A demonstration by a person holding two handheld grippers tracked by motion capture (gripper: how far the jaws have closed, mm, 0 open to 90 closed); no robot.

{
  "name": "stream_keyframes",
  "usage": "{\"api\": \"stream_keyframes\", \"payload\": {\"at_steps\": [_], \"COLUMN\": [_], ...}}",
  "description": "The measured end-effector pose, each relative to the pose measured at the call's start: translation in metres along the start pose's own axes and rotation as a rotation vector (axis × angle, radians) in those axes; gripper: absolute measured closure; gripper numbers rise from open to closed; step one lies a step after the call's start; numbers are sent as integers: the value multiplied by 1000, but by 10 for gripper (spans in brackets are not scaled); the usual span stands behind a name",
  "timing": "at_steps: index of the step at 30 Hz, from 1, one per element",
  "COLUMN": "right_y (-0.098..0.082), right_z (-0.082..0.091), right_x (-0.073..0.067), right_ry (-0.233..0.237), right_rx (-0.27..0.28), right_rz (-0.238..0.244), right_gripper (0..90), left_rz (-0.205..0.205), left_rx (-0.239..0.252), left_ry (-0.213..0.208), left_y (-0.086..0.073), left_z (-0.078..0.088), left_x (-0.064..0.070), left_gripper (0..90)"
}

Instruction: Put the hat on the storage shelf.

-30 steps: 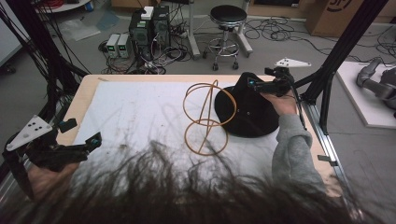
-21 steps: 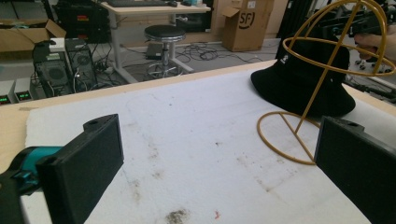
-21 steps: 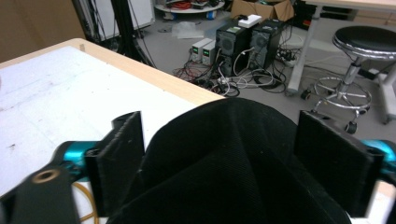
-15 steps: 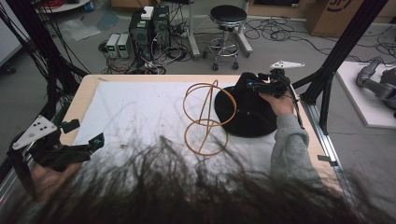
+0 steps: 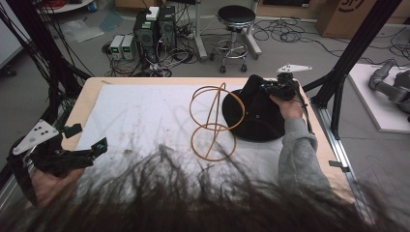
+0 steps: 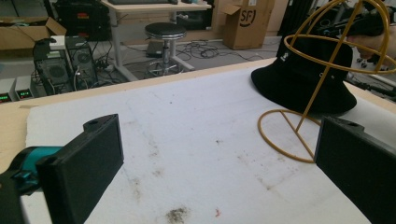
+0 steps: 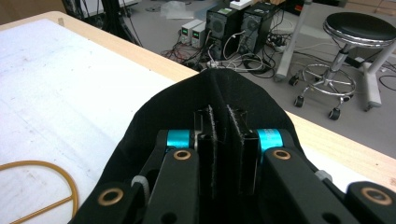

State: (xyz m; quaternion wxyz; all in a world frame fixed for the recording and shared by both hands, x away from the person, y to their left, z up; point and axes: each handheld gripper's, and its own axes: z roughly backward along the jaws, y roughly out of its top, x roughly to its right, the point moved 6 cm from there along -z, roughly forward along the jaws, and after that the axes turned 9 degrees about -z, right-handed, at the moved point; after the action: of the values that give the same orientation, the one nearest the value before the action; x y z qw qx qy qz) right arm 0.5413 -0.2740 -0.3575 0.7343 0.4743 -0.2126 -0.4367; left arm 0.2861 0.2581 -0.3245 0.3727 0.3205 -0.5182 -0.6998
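A black bucket hat (image 5: 256, 121) lies on the right part of the white mat, also seen in the left gripper view (image 6: 299, 84). My right gripper (image 5: 263, 88) has just been closing and is shut on a pinched fold of the hat's crown (image 7: 187, 107); the pads (image 7: 223, 114) press the fabric between them. A yellow wire hat stand (image 5: 212, 121) stands just left of the hat (image 6: 306, 114), and part of its ring shows in the right gripper view (image 7: 46, 163). My left gripper (image 5: 87, 137) hovers at the table's near left corner, open with nothing between its jaws (image 6: 219, 158).
The white mat (image 5: 145, 111) covers the wooden table (image 5: 87, 96). Hair of the person's head hides the near edge (image 5: 193, 193). Beyond the far edge stand a stool (image 5: 236, 19) and computer boxes (image 5: 154, 26). A black frame post (image 5: 353, 53) rises at the right.
The right gripper's jaws have closed on the hat's crown, pinching it into a fold. The left gripper has kept its place.
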Motion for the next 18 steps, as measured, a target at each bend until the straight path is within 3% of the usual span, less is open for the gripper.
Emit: {"api": "stream_keyframes", "payload": {"at_steps": [9, 18], "right_y": [5, 17], "right_z": [13, 39], "right_x": [0, -2], "right_ry": [-14, -27], "right_rx": [20, 79], "right_rz": [6, -7], "right_gripper": [844, 845], "left_rz": [3, 7], "left_rx": [1, 8], "left_ry": [0, 3], "left_y": [-1, 1], "left_z": [-1, 2], "left_x": [0, -2], "left_gripper": [17, 18]}}
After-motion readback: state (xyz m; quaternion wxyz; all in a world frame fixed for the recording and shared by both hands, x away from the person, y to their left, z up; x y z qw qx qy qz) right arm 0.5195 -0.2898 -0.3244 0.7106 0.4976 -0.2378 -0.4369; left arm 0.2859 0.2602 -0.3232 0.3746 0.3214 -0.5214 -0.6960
